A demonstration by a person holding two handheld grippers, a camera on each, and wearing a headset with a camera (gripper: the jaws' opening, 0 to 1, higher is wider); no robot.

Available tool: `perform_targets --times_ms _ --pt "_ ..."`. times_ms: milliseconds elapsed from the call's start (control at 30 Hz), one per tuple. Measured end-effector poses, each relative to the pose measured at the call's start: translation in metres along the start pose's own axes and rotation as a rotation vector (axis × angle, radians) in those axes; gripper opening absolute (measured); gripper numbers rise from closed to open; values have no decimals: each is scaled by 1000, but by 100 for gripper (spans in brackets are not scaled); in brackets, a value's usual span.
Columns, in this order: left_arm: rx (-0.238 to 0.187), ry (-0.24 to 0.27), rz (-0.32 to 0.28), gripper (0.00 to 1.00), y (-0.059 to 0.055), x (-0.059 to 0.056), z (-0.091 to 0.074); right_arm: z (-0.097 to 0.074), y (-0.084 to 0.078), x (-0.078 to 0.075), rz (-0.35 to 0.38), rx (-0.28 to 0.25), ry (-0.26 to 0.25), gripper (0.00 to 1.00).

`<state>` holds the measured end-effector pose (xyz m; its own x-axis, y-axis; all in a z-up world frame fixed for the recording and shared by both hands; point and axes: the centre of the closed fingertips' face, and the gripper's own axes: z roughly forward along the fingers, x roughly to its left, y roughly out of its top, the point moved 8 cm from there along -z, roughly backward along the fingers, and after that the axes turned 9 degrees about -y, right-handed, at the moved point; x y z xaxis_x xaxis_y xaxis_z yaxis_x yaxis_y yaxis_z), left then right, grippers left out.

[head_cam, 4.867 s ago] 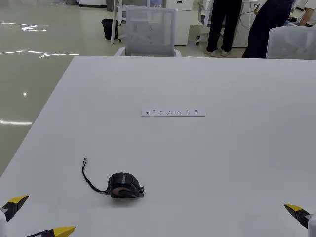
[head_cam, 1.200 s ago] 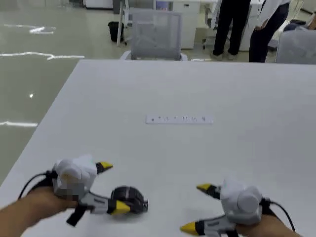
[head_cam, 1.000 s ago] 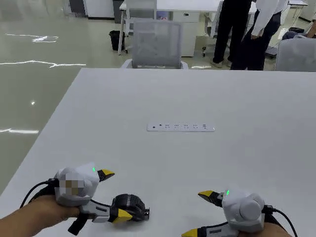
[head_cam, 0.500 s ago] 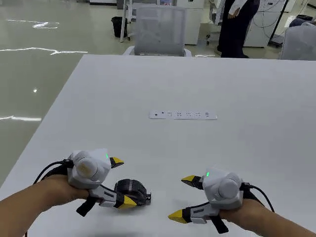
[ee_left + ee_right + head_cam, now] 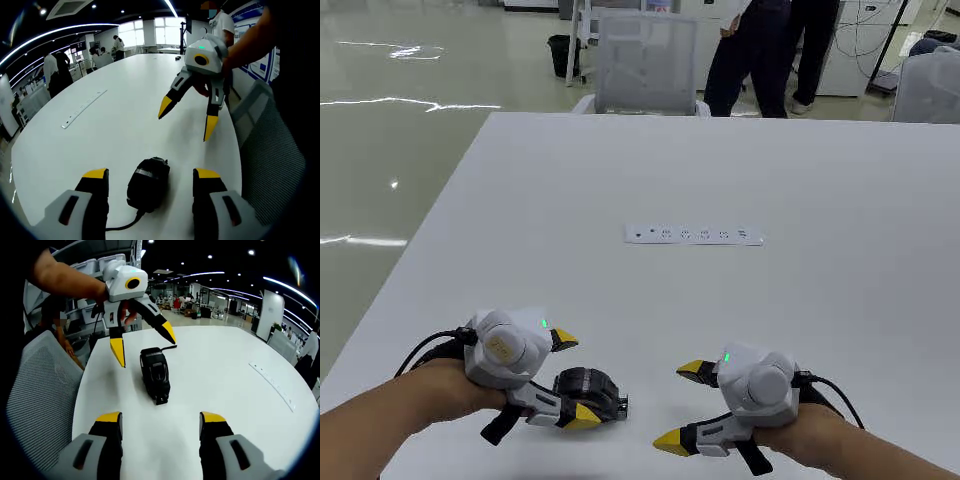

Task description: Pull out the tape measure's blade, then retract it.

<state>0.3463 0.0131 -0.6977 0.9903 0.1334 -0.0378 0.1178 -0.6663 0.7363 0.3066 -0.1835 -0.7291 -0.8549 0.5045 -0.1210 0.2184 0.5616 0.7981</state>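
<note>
A black tape measure [image 5: 592, 390] lies on the white table [image 5: 740, 170] near its front edge, its blade inside the case. My left gripper [image 5: 575, 380] is open, one yellow-tipped jaw on either side of the tape measure, with gaps between them. In the left gripper view the tape measure [image 5: 148, 182] sits between my jaws [image 5: 150, 174], and its black strap [image 5: 120, 227] trails back toward me. My right gripper [image 5: 680, 405] is open and holds nothing, a short way right of the case, pointing at it. The right gripper view has the tape measure [image 5: 155, 372] ahead of my jaws [image 5: 161, 417], with the left gripper [image 5: 142, 342] behind it.
A white power strip [image 5: 694, 236] lies flat in the middle of the table. A mesh chair [image 5: 646, 62] stands at the far edge, with people standing behind it. The table's left edge [image 5: 410, 265] drops to a glossy floor.
Both grippers have come into the head view. The left one has settled around the tape measure, and the right one has moved left toward it. The tape measure has not moved.
</note>
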Motion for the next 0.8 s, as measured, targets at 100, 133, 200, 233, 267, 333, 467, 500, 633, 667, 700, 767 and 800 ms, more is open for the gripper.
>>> perform_targets --times_ms 100,133,200,233,267,333,467,500,633,667,700,767,800 --pt "6 -5 2 62 0 1 3 7 3 0 -18 11 17 60" --pt "12 -9 5 61 -1 1 4 9 4 1 -28 15 23 60" --pt "30 -17 20 58 -1 0 7 17 6 2 -51 25 40 59" --pt "38 -24 27 57 -2 0 9 20 8 2 -59 27 48 58" --pt "46 -35 30 55 -2 -1 10 25 10 3 -68 31 58 56" --pt "74 -48 52 50 -3 -1 14 33 11 4 -91 47 72 53" --pt "121 -62 92 48 -3 0 20 50 10 5 -120 85 102 49" --pt "129 -69 99 46 -3 1 22 54 10 6 -135 95 112 48" --pt "167 -97 113 42 -4 2 27 65 11 6 -170 123 130 44" --pt "177 -94 124 41 -5 3 29 66 11 6 -175 128 131 42" --pt "191 -96 122 40 -6 4 29 67 12 6 -179 129 131 41" --pt "210 -87 136 37 -7 6 30 70 12 5 -194 140 130 39" --pt "209 -84 140 34 -6 7 30 71 11 5 -198 141 134 37"
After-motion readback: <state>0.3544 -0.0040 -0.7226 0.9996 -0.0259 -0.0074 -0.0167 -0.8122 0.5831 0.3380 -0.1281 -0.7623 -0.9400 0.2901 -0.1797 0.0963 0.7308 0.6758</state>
